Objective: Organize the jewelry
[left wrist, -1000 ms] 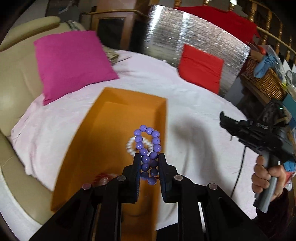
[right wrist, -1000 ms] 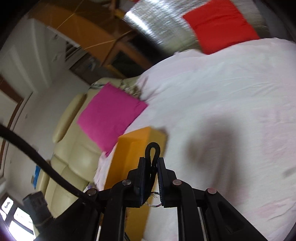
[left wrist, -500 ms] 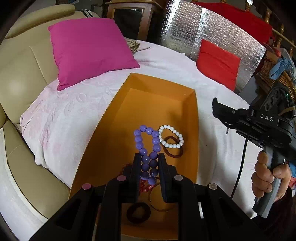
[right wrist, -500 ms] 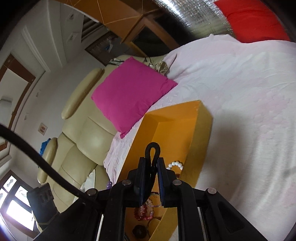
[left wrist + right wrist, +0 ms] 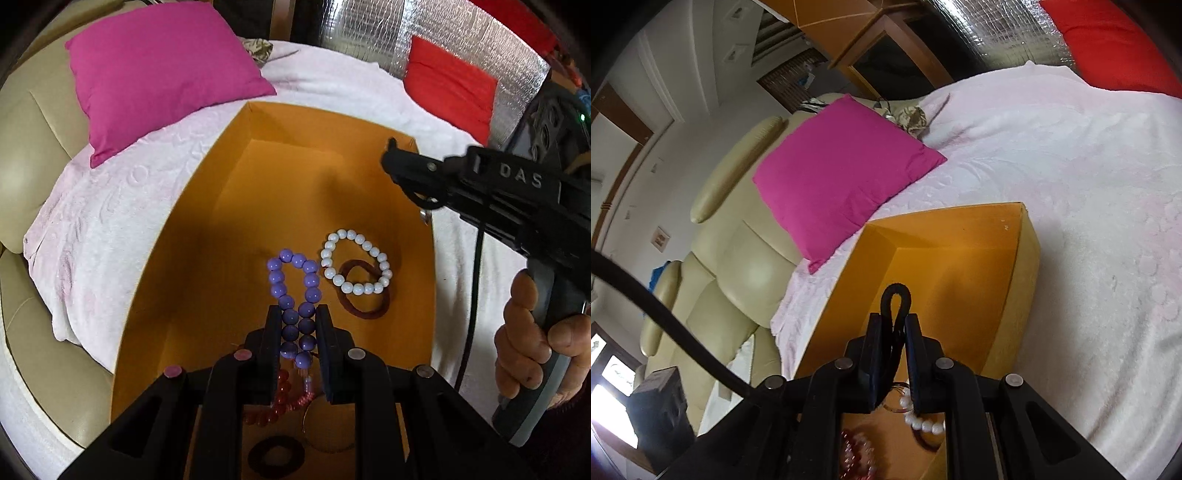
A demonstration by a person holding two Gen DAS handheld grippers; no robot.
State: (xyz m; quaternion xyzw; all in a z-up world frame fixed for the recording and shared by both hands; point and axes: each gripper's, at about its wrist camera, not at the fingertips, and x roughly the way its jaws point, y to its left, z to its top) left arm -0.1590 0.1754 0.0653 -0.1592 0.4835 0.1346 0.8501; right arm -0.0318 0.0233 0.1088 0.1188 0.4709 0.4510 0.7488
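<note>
The left gripper [image 5: 297, 334] is clenching a purple bead bracelet [image 5: 294, 295], its long axis pointing toward 12 o'clock, directly over the orange box [image 5: 236, 206], while the right gripper [image 5: 894, 345], gripping a black hair tie [image 5: 896, 299], is hovering at 2 o'clock above the box's rim.

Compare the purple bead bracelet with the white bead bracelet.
The purple bead bracelet is pinched in the left hand-held gripper, squeezed into a narrow loop above the orange box; the white bead bracelet lies free on the box floor, spread into an open ring. Purple beads look larger than white ones. Both are strands of round beads.
</note>
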